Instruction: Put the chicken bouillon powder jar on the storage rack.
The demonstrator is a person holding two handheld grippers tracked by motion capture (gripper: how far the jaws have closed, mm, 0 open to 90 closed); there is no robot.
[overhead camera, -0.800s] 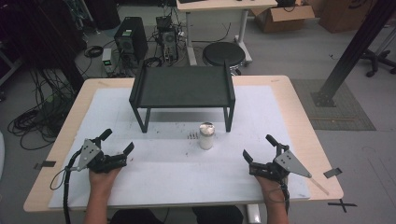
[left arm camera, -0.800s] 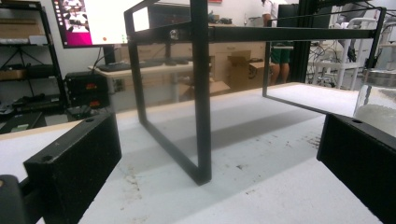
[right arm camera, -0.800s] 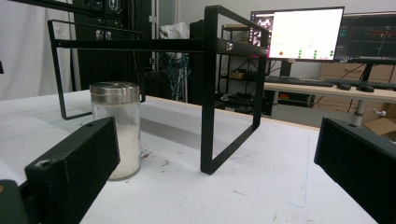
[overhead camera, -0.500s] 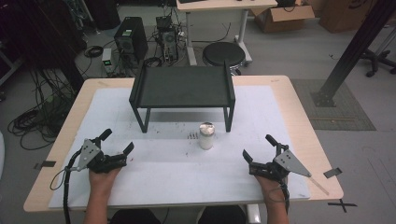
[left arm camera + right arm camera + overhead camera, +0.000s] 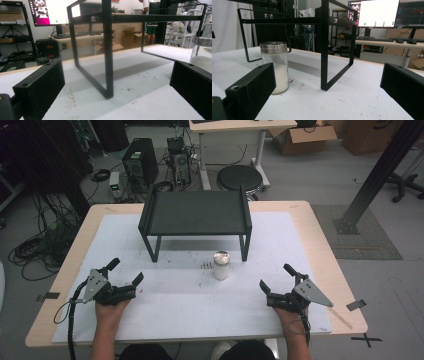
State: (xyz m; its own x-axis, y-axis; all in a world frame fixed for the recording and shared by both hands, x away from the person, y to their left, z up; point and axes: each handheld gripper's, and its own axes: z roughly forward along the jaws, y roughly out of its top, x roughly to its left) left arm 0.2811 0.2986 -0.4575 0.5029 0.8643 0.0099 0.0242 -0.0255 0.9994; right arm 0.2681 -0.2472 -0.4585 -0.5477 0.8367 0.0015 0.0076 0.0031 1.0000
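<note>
Start pose: left gripper [image 5: 125,281] and right gripper [image 5: 276,283] rest spread, empty; likely next, reach for jar [image 5: 221,265] beside rack [image 5: 195,212].

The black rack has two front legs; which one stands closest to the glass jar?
The front leg on the right gripper's side: the glass jar stands just before it, slightly inward. The other front leg is far off, toward the left gripper.

The right gripper [image 5: 324,100] holds its jaws wide apart — a glass jar [image 5: 274,67] of white powder stands beside the black rack [image 5: 324,50].
</note>
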